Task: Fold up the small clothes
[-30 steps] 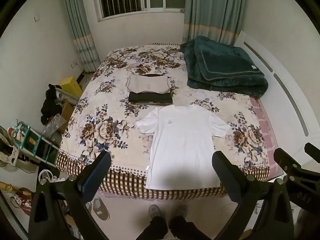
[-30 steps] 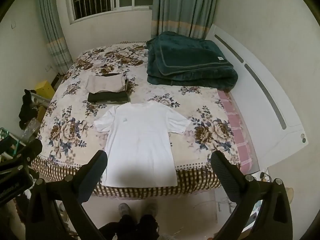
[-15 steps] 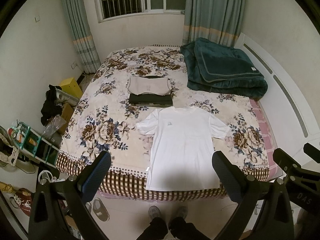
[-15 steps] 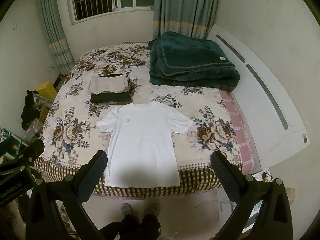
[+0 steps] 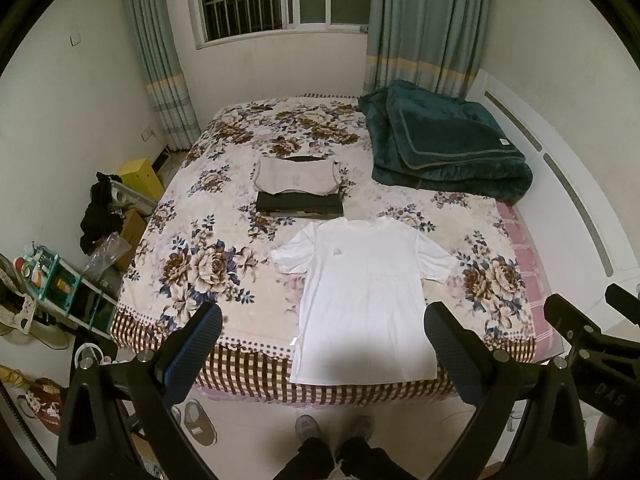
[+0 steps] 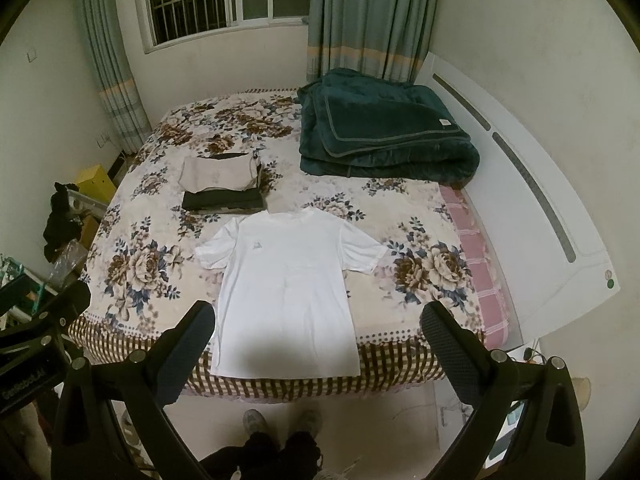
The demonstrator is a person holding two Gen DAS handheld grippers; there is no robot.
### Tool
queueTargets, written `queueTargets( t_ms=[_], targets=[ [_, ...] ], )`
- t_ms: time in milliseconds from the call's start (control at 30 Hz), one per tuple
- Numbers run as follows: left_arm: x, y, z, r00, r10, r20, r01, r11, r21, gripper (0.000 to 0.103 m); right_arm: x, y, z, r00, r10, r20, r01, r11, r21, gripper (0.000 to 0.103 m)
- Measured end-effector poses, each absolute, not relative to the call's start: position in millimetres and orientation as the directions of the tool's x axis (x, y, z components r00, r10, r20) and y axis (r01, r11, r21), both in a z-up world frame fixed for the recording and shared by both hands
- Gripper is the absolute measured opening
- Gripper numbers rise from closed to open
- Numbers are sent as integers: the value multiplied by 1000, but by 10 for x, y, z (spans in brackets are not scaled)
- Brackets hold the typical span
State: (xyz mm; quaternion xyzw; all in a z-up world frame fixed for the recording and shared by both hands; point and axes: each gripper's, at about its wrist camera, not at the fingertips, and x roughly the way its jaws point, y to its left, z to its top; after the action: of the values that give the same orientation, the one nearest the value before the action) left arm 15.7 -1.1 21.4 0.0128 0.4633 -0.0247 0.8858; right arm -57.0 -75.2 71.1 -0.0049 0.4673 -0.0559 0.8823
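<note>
The white T-shirt (image 5: 362, 300) lies flat, face up, on the near edge of the bed (image 5: 192, 264), hem hanging slightly over. It looks light, limp and thin, so it will likely sag unless pinched at sleeve and hem corners. Left tongs (image 5: 322, 334) and right tongs (image 6: 316, 328) hover spread, holding nothing.

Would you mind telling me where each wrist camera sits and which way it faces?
Left wrist: on the left gripper, raised before the bed's foot, facing the white T-shirt; open fingers, the person's shoes and the right gripper's edge show.
Right wrist: on the right gripper, same facing, slightly rightward; open fingers, shoes and the left gripper's edge show.
Shared: T-shirt, folded clothes stack, green blanket, window.
</note>
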Motion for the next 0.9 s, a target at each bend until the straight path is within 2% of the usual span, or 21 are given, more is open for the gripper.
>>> queueTargets(
  t_ms=[900],
  targets=[
    [227,-43,326,581,-31,-813,51,999,-1,103,-540,-760,877,570,-102,-815,90,994,-61,103]
  ],
)
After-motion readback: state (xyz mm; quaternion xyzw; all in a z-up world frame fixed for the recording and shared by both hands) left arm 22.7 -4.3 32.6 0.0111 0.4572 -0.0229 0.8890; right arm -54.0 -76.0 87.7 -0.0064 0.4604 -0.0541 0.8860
